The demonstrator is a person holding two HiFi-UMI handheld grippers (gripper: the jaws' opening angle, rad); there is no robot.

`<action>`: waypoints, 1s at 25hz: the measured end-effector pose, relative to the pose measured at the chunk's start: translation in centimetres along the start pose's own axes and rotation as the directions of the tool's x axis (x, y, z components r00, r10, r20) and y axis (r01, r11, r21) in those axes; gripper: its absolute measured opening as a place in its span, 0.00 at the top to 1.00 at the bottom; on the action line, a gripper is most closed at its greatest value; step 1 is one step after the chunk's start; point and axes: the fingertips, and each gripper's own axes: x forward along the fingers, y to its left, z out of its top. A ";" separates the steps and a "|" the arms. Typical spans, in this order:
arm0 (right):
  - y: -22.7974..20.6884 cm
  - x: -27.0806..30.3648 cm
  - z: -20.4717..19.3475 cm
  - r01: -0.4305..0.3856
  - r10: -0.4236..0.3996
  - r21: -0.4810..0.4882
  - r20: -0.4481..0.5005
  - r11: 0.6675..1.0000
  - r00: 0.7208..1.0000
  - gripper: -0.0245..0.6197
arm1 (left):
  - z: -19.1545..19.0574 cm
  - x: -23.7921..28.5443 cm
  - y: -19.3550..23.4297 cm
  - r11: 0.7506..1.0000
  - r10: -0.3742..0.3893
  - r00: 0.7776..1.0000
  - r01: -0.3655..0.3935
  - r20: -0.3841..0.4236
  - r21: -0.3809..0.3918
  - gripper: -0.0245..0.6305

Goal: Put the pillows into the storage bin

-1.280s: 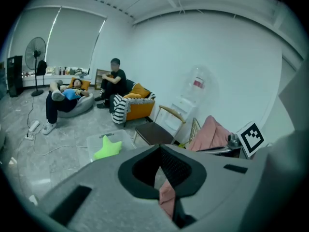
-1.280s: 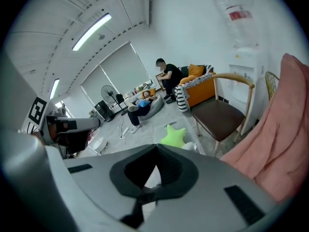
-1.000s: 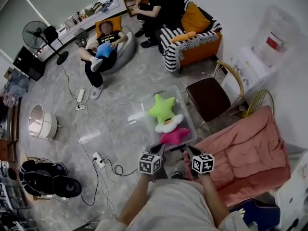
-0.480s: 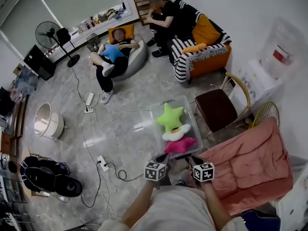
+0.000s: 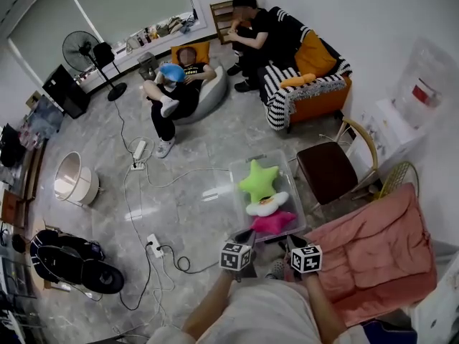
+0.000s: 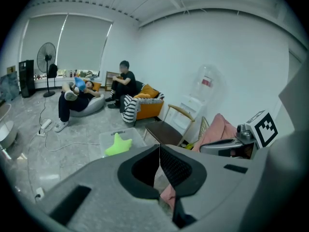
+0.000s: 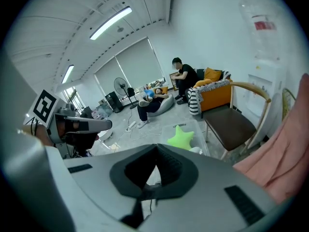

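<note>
Bright living room with a grey stone floor [image 5: 201,149] and white walls [image 5: 358,6].
A blinded window [image 5: 122,6] and standing fan [image 5: 80,50] sit at the far side; an orange sofa [image 5: 324,97], a brown chair [image 5: 328,172] and what may be a water dispenser [image 5: 419,88] line the right wall.

Three pillows [image 5: 259,180] in one storage bin [image 5: 239,196]; one chair [image 5: 326,172], one fan [image 5: 77,49].
</note>
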 end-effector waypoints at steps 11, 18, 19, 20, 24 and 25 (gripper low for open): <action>-0.3 0.3 -0.4 -0.001 0.000 -0.018 -0.043 1.000 0.999 0.97 | -1.0 1.7 -1.3 0.997 -0.058 0.994 0.063 -0.089 0.052 0.95; -0.3 0.8 -1.0 -0.015 0.013 -0.034 -0.064 0.999 0.998 0.97 | -2.9 1.9 -1.4 0.987 -0.037 0.986 0.062 -0.165 0.148 0.95; -0.4 0.4 -1.1 -0.013 0.011 -0.029 -0.062 1.000 0.998 0.97 | -2.9 1.9 -1.8 0.987 -0.044 0.985 0.069 -0.169 0.144 0.95; -0.5 0.1 -1.0 -0.010 0.008 -0.028 -0.059 1.000 0.998 0.97 | -2.8 2.0 -2.1 0.987 -0.049 0.985 0.074 -0.167 0.143 0.95; -0.9 0.1 -0.1 0.000 -0.001 -0.037 -0.040 0.999 0.999 0.97 | -1.5 2.1 -2.2 0.985 -0.052 0.988 0.074 -0.143 0.155 0.95; -1.1 0.3 0.3 0.001 -0.002 -0.037 -0.035 0.999 0.999 0.97 | -1.1 2.2 -2.1 0.985 -0.049 0.989 0.071 -0.138 0.158 0.95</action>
